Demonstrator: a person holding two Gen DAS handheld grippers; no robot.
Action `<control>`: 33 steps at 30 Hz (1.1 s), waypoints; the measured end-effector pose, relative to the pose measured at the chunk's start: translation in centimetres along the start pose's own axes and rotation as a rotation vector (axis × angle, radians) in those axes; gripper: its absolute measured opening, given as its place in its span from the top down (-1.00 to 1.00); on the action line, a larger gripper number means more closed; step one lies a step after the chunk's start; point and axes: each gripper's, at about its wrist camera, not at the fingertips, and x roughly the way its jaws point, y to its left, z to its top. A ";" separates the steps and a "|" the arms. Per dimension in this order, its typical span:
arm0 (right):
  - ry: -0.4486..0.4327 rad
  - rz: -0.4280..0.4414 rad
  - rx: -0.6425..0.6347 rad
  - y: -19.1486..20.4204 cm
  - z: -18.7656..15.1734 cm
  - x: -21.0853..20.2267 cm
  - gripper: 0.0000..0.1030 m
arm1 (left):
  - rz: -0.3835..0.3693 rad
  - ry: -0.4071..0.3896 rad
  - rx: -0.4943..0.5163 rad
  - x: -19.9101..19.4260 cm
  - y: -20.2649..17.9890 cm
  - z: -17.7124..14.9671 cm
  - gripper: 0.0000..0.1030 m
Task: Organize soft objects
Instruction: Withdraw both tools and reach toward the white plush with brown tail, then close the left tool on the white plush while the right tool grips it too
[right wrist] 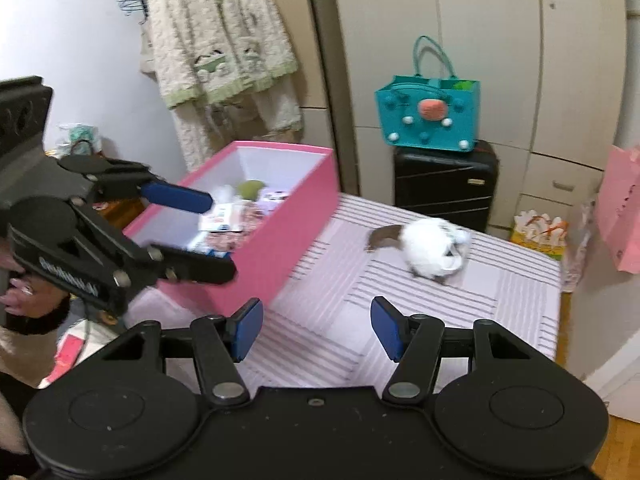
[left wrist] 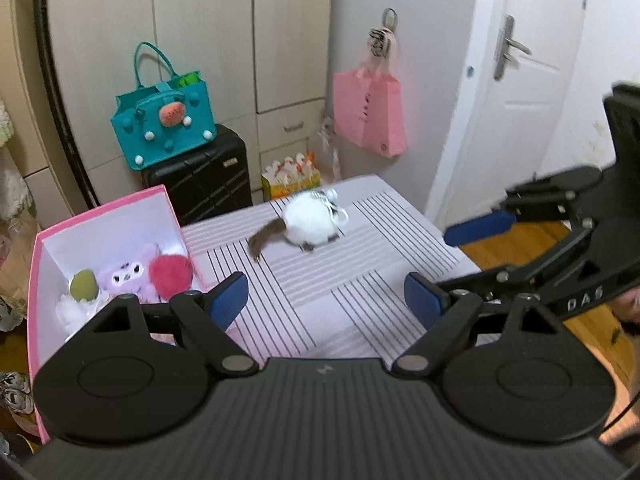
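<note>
A white plush toy with a brown tail [left wrist: 310,220] lies on the striped table [left wrist: 360,300], toward its far side; it also shows in the right wrist view [right wrist: 428,248]. A pink box [left wrist: 108,216] stands at the table's left and holds a purple plush [left wrist: 128,276], a red fluffy toy [left wrist: 171,274] and a green-headed white toy [left wrist: 82,288]. My left gripper [left wrist: 326,304] is open and empty, above the table's near part. My right gripper [right wrist: 316,328] is open and empty; it enters the left wrist view from the right [left wrist: 480,228].
A black suitcase [left wrist: 200,180] with a teal bag [left wrist: 164,124] on top stands behind the table. A pink bag [left wrist: 370,116] hangs on the cabinet. A yellow carton [left wrist: 290,178] sits on the floor. A fluffy garment [right wrist: 220,48] hangs at the left.
</note>
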 end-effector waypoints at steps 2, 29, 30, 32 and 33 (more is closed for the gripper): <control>-0.015 -0.025 0.023 -1.3 -0.3 0.5 -0.26 | 0.006 -0.011 -0.013 1.2 -0.1 0.7 -0.65; -0.107 -0.085 -0.001 -10.4 -0.6 13.7 -0.64 | 0.145 0.021 -0.270 18.8 0.9 5.4 -0.65; -0.104 -0.090 0.000 -10.8 -0.7 14.5 -0.64 | 0.159 0.019 -0.280 19.2 1.0 5.4 -0.62; -0.102 -0.095 0.007 -11.4 -0.8 15.8 -0.64 | 0.171 0.012 -0.305 20.2 1.3 5.1 -0.61; -0.102 -0.095 0.012 -11.7 -0.8 16.4 -0.64 | 0.163 0.011 -0.308 20.6 1.3 5.0 -0.61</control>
